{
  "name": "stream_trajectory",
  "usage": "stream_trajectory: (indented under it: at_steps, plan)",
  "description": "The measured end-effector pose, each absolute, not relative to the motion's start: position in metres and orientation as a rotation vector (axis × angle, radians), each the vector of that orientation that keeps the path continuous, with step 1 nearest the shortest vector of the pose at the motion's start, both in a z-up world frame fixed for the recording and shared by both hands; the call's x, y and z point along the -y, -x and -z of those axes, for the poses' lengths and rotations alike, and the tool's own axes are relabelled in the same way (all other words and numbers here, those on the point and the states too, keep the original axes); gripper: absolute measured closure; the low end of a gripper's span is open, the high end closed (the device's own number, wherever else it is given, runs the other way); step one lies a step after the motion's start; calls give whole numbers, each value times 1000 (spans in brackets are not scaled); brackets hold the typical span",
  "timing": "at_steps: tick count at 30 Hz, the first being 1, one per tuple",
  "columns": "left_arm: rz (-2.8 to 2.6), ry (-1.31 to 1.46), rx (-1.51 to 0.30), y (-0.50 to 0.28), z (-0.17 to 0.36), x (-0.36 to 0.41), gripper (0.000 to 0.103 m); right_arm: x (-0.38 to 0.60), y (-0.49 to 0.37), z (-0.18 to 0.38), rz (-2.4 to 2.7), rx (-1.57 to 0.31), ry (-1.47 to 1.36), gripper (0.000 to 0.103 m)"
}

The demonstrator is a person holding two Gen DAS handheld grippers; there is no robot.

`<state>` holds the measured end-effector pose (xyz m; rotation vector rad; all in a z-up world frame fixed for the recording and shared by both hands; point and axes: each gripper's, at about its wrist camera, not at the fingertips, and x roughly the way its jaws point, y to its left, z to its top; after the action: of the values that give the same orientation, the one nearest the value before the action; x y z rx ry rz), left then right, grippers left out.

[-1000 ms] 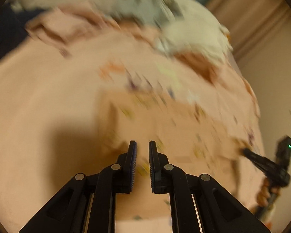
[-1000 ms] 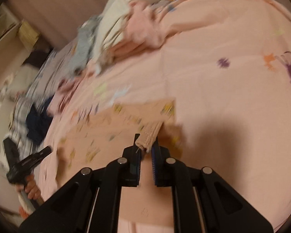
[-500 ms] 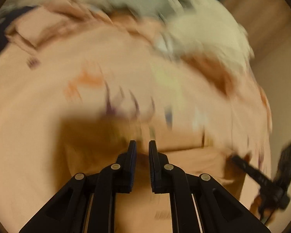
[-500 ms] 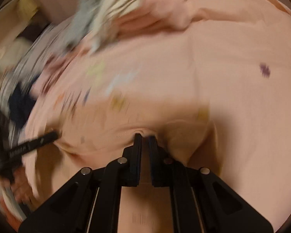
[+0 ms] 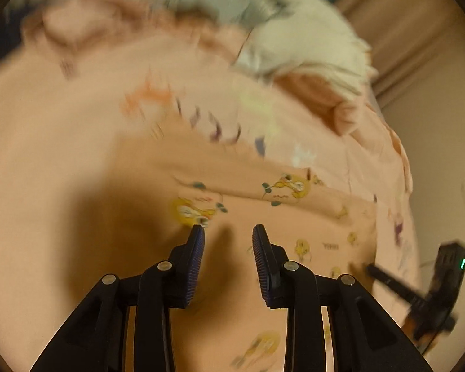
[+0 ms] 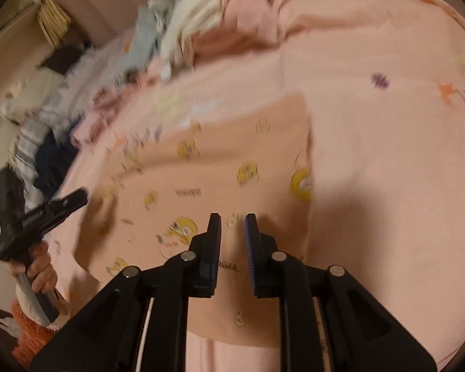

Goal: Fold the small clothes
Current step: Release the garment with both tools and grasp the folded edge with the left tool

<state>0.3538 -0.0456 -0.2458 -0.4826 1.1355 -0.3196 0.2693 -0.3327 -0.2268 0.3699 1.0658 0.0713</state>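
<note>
A small peach garment with yellow cartoon birds (image 5: 294,217) lies folded flat on the pink bedsheet (image 5: 46,155); it also shows in the right wrist view (image 6: 217,173). My left gripper (image 5: 228,235) is open and empty just above the garment's near part. My right gripper (image 6: 233,226) is open with a narrower gap, empty, over the garment's right part. The right gripper appears at the right edge of the left wrist view (image 5: 418,294), and the left gripper with the hand holding it at the left of the right wrist view (image 6: 40,214).
A heap of unfolded clothes, white, grey and pink (image 6: 195,28), lies at the far side of the bed; it shows in the left wrist view (image 5: 300,46) too. Dark and striped clothes (image 6: 43,152) lie at the left edge. A curtain (image 5: 403,15) hangs beyond.
Both grippers carried the garment's edge forward over itself, then opened and let go. The garment now lies folded, and both grippers have drawn back a little.
</note>
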Motion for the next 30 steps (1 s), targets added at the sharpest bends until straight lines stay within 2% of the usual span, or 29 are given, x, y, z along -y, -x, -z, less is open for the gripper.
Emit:
stream_trajectory:
  at_steps: [2, 3, 6, 7, 8, 11, 12, 14, 19, 21, 25, 30]
  plan:
    - [245, 461, -1117, -378, 260, 59, 74, 322, -301, 235, -96, -1063, -340, 87]
    - [186, 438, -1090, -389, 261, 64, 75, 319, -325, 243, -38, -1080, -312, 92]
    - [90, 453, -1080, -398, 240, 60, 75, 331, -362, 249, 100, -1124, -364, 93]
    - [88, 432, -1035, -394, 225, 55, 75, 337, -360, 241, 97, -1090, -408, 92]
    - [83, 396, -989, -388, 213, 51, 75, 341, -353, 232, 78, -1045, -439, 85]
    - [27, 246, -862, -351, 176, 28, 73, 351, -328, 208, 14, -992, -450, 82]
    - [30, 244, -876, -343, 173, 17, 64, 356, -316, 202, 2, -989, -452, 82]
    - [96, 343, -957, -320, 178, -11, 47, 361, -296, 197, -7, -971, -468, 80]
    - [219, 731, -1125, -267, 223, -55, 45, 356, -246, 208, -52, -954, -558, 74]
    - [204, 845, -1130, -240, 240, -63, 41, 341, -229, 217, -90, -964, -570, 73]
    - [286, 957, -1192, -212, 266, -53, 40, 310, -212, 229, -123, -1013, -497, 71]
    - [327, 997, -1127, -227, 274, -36, 40, 281, -210, 232, -145, -1041, -405, 71]
